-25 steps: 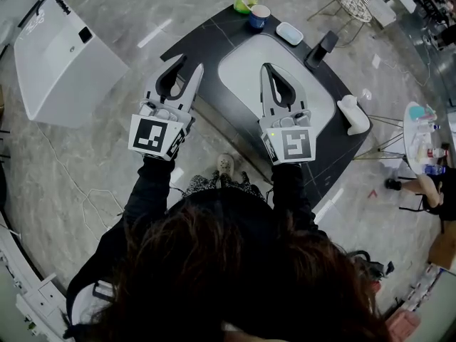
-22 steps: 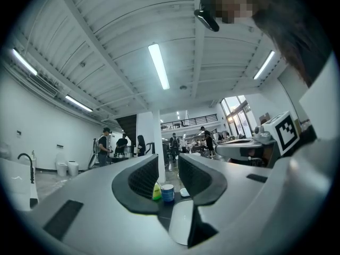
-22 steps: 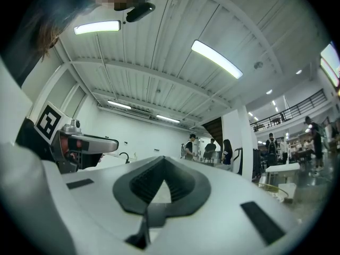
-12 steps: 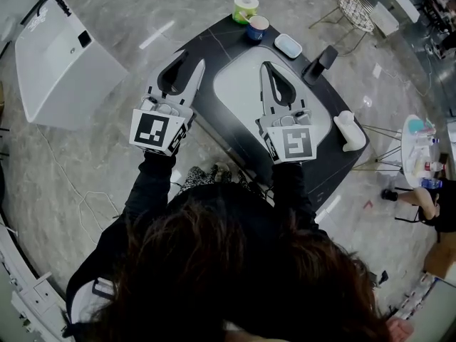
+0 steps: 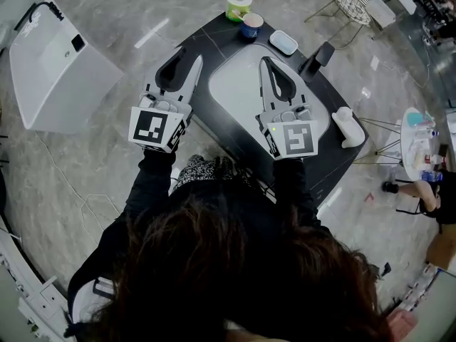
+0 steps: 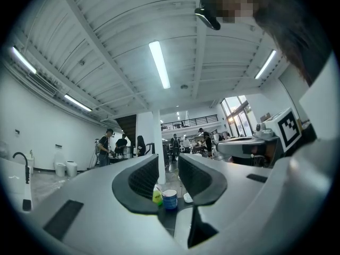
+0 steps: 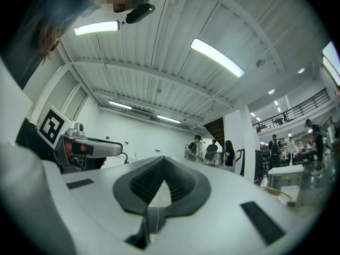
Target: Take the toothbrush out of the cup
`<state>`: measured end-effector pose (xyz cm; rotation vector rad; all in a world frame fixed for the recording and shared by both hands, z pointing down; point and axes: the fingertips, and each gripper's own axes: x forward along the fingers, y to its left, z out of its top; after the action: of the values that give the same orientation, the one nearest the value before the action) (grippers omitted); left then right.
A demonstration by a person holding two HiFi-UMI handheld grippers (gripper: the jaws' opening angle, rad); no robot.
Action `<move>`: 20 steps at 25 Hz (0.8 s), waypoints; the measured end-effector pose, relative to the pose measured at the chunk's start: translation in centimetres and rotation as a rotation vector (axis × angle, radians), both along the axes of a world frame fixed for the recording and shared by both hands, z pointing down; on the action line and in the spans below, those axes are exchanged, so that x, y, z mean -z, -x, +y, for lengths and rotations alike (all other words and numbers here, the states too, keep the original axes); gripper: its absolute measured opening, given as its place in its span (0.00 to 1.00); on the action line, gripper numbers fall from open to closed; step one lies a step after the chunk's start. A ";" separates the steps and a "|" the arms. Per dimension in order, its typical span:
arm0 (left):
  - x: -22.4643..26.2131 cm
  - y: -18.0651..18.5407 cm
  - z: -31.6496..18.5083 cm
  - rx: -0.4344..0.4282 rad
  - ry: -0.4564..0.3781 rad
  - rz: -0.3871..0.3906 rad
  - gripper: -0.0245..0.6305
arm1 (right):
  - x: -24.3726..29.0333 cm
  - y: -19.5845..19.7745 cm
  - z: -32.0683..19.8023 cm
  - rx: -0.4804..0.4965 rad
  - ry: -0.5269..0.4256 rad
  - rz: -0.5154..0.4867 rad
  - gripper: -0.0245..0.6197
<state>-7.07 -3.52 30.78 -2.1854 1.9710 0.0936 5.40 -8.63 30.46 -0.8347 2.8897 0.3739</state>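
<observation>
A blue cup (image 5: 251,24) stands at the far end of the black counter (image 5: 214,38), beside a green and white roll (image 5: 239,4). In the left gripper view the cup (image 6: 170,199) shows far off between the jaws, and a thin pale stick, perhaps the toothbrush (image 6: 159,189), leans out of it. My left gripper (image 5: 188,54) hovers over the counter's left edge, open and empty. My right gripper (image 5: 265,63) hangs over the white basin (image 5: 235,84), shut on nothing; its tips meet in its own view (image 7: 161,161). Both grippers are well short of the cup.
A white soap dish (image 5: 283,43) and a black faucet (image 5: 318,57) sit behind the basin, and a white dispenser (image 5: 347,125) stands at the counter's right end. A white cabinet (image 5: 57,63) stands on the floor to the left. People stand in the hall far behind.
Both grippers have moved forward over the counter toward the cup, and the person has stepped closer. The jaws look the same.
</observation>
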 end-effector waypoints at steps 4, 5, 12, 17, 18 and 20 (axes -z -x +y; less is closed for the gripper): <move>-0.5 0.0 -1.0 -0.022 0.011 -0.004 0.21 | -0.4 -0.1 -0.5 -0.018 0.005 0.006 0.04; -0.6 0.0 -1.3 -0.028 0.011 -0.005 0.21 | -0.5 -0.1 -0.7 -0.024 0.006 0.009 0.04; -0.7 0.8 -5.3 -0.118 0.018 -0.006 0.21 | -0.5 0.5 -3.4 -0.110 0.023 0.022 0.04; -1.1 2.2 -8.3 -0.177 0.045 0.012 0.21 | -0.7 1.7 -5.7 -0.188 0.077 0.058 0.04; -1.2 2.4 -8.8 -0.191 0.052 0.015 0.21 | -0.7 2.1 -6.0 -0.189 0.075 0.055 0.04; -1.4 2.6 -10.0 -0.222 0.062 0.016 0.21 | -0.7 2.7 -6.8 -0.206 0.085 0.057 0.04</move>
<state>-9.70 -13.51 32.23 -2.4434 1.7544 0.0841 2.69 -15.46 31.18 -1.1588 2.8968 0.2999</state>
